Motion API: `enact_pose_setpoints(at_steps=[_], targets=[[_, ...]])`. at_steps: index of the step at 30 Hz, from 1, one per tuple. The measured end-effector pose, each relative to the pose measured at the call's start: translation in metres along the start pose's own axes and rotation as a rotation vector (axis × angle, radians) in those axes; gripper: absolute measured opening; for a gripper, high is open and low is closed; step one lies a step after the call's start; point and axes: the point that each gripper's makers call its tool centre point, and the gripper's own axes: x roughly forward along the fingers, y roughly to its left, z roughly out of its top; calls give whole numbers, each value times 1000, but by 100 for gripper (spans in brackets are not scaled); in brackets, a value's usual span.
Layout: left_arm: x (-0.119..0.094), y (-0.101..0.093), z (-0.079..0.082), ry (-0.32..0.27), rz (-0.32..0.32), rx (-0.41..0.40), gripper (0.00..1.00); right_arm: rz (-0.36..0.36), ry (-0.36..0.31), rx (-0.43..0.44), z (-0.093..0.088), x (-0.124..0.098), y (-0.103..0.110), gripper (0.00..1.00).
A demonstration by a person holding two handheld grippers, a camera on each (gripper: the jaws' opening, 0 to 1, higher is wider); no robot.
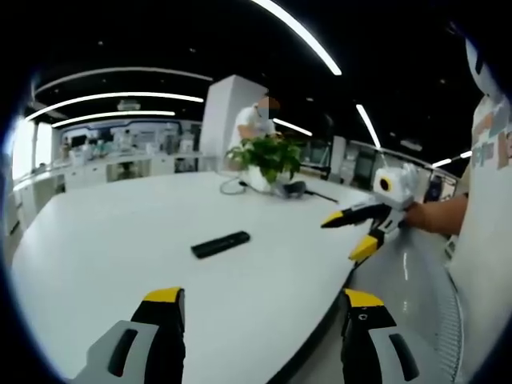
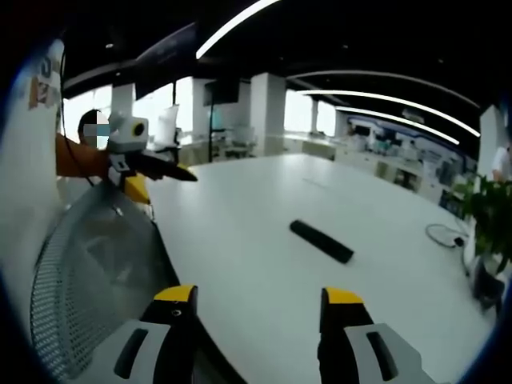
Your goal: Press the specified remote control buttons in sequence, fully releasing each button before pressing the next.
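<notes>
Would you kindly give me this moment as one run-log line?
phase: pre-press | remote control flat on white table, untouched | left gripper open, clear of it | right gripper open, clear of it

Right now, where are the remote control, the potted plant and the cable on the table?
remote control (image 1: 221, 244), left gripper view, middle of its black body.
potted plant (image 1: 268, 154), left gripper view, its green leaves.
cable (image 2: 442, 234), right gripper view, its loop on the tabletop.
</notes>
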Motion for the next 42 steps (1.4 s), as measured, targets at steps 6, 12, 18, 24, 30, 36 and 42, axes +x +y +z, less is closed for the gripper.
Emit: enact_pose_setpoints(at_steps=[6, 12, 18, 24, 30, 36, 42], targets=[[0, -4, -1, 20, -29, 15, 81, 28, -5, 5, 5, -2, 2, 58], [2, 0, 2, 26, -33, 41, 81, 57, 6, -33, 11, -3, 4, 58], [5, 1, 8, 22, -48, 45, 81, 82, 12, -48, 17, -5, -1, 57], [8, 3, 14, 25, -67, 61, 81, 97, 39, -74, 17, -8, -7, 59], [9, 9, 18, 32, -80, 68, 81, 110, 48, -92, 21, -8, -9, 60], [14, 9, 25, 31, -93, 85, 81, 115, 51, -107, 26, -10, -12, 60], [19, 11, 31, 33, -108, 106, 81, 99, 44, -125, 34, -12, -23, 62]])
